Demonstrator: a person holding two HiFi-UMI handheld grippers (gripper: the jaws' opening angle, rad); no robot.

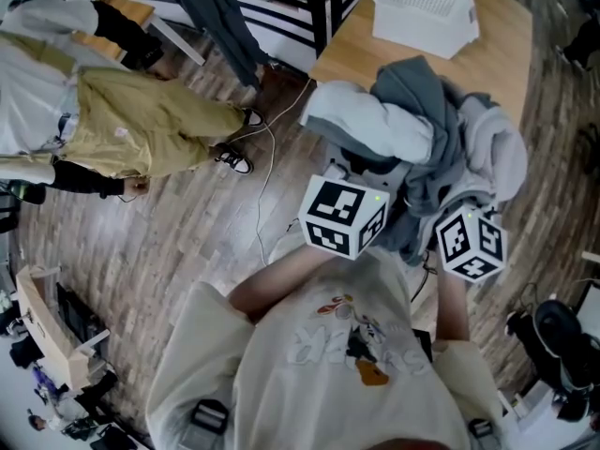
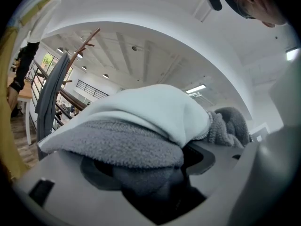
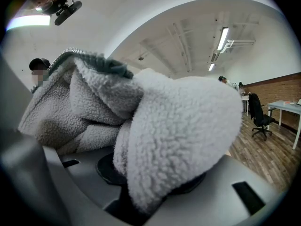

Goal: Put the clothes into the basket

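I hold a bundle of clothes up over the near edge of the wooden table [image 1: 497, 45]. My left gripper [image 1: 361, 174] is shut on a pale blue-white sweatshirt [image 1: 375, 120]. Its grey fleecy lining [image 2: 117, 145] fills the jaws in the left gripper view. My right gripper [image 1: 469, 218] is shut on a light grey fleece garment [image 1: 492, 148], whose thick fold [image 3: 178, 135] is pinched between the jaws. A blue-grey garment [image 1: 422, 97] drapes over the middle of the bundle. The white basket [image 1: 422, 7] stands at the far end of the table. The cloth hides the fingertips.
Another person in olive trousers [image 1: 141, 120] is at the left on the wood floor. A dark garment [image 1: 220, 17] hangs from a rack beyond the table's left corner. A cable [image 1: 262, 167] trails across the floor. A black chair base [image 1: 558, 331] is at the lower right.
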